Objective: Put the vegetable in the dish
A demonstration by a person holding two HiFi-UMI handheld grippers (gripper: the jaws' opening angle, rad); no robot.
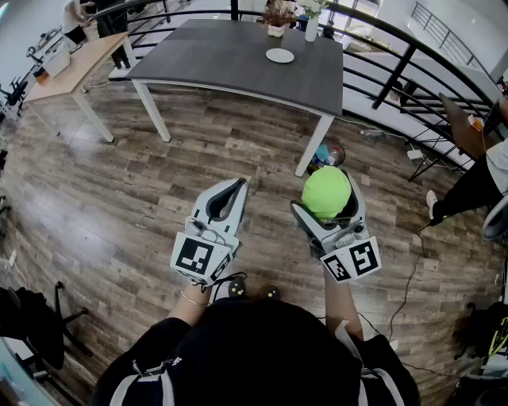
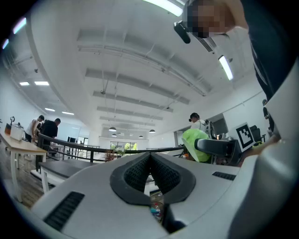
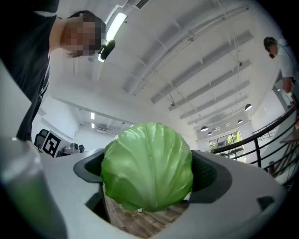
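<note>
A round green cabbage [image 1: 326, 192] is clamped between the jaws of my right gripper [image 1: 328, 200], held out over the wooden floor; in the right gripper view the cabbage [image 3: 147, 165] fills the space between the dark pads. My left gripper [image 1: 230, 197] is beside it at the same height, shut with nothing in it, its pads [image 2: 140, 172] pressed together. From the left gripper view the cabbage [image 2: 196, 144] shows off to the right. A small white dish [image 1: 279, 55] lies on the dark grey table [image 1: 230, 59] well ahead of both grippers.
The dark table also carries a flower pot [image 1: 277, 16] and a white vase [image 1: 311, 30] at its far edge. A light wooden desk [image 1: 71, 67] stands to the left. A black railing [image 1: 413, 55] curves behind. A person [image 1: 472, 186] sits at the right.
</note>
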